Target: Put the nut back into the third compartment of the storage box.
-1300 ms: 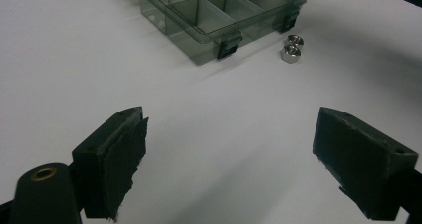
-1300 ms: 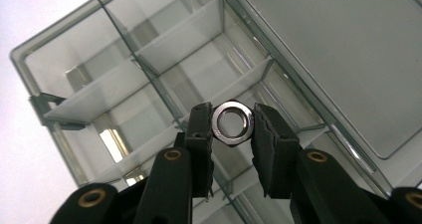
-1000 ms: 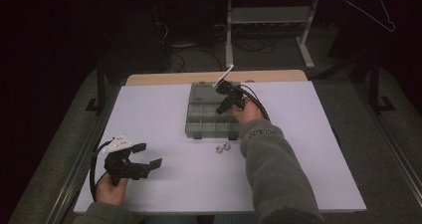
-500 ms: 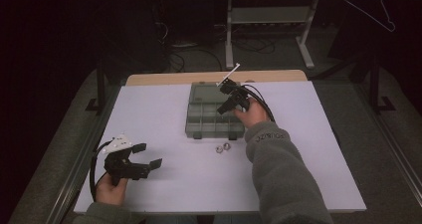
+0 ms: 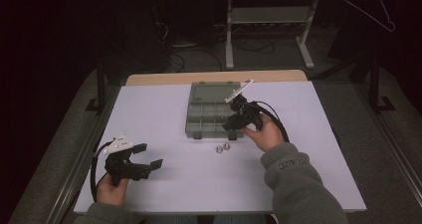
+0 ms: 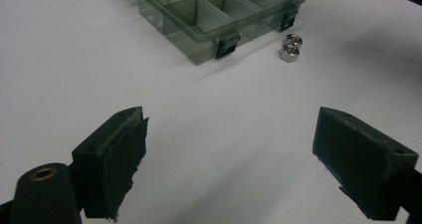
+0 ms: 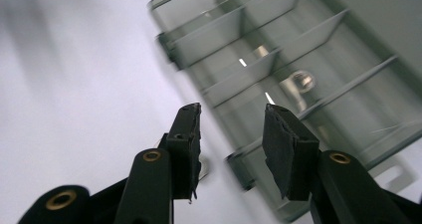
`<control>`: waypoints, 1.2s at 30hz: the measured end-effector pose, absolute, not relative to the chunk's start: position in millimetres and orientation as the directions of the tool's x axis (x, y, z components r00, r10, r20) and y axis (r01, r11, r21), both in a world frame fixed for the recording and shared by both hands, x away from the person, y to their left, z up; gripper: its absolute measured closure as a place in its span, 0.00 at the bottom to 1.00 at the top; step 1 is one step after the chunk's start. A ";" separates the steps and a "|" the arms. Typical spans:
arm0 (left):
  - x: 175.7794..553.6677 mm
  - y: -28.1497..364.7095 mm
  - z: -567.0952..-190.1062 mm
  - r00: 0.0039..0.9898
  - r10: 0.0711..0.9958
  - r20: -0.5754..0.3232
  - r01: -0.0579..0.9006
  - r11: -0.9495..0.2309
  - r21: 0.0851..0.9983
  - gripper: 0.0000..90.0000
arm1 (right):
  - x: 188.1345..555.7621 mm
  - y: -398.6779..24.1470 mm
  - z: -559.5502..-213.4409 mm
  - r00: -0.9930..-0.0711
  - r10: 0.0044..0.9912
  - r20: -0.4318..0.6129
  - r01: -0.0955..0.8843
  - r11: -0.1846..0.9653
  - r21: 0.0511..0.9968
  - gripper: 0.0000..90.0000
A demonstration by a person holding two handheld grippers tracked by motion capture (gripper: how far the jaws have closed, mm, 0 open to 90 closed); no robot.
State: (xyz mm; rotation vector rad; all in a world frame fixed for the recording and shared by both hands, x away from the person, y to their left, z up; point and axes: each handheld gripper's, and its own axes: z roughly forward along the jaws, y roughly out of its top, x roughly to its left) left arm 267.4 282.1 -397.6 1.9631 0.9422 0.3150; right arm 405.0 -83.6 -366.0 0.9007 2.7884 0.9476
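A smoky clear compartment box (image 5: 213, 115) lies open at mid-table, its lid flat behind it. In the right gripper view one small metal cylinder (image 7: 302, 79) rests in a compartment of the box (image 7: 259, 50). Two more metal cylinders (image 5: 222, 147) sit on the white sheet just in front of the box, close together (image 6: 290, 48). My right gripper (image 5: 232, 123) hovers over the box's front right corner. Its jaws (image 7: 231, 117) have just been opening and are open with nothing between them. My left gripper (image 5: 150, 155) rests low at the front left, wide open and empty (image 6: 230, 117).
A white sheet (image 5: 308, 149) covers the table, with a wooden edge (image 5: 214, 77) showing at the back. The box front has two dark latches (image 6: 226, 47). A cable (image 5: 278, 122) loops from the right gripper. Beyond the table are a metal stand and floor cables.
My right gripper has drawn back from the rear of the box toward its front right corner and lifted a little. The left hand has stayed put.
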 end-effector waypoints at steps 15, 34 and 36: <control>267.0 281.4 -397.8 0.681 0.720 -0.135 0.486 -0.306 0.819 0.14 | 372.3 -78.9 -399.2 -0.855 0.507 0.106 0.480 0.699 0.531 0.64; 267.2 282.0 -397.9 0.681 0.719 -0.139 0.487 -0.302 0.820 0.14 | 378.2 -65.6 -425.9 -0.869 0.493 0.039 0.454 0.764 0.458 0.68; 267.1 281.6 -398.0 0.680 0.719 -0.141 0.487 -0.299 0.821 0.14 | 379.0 -65.4 -426.7 -0.869 0.494 0.037 0.454 0.765 0.456 0.70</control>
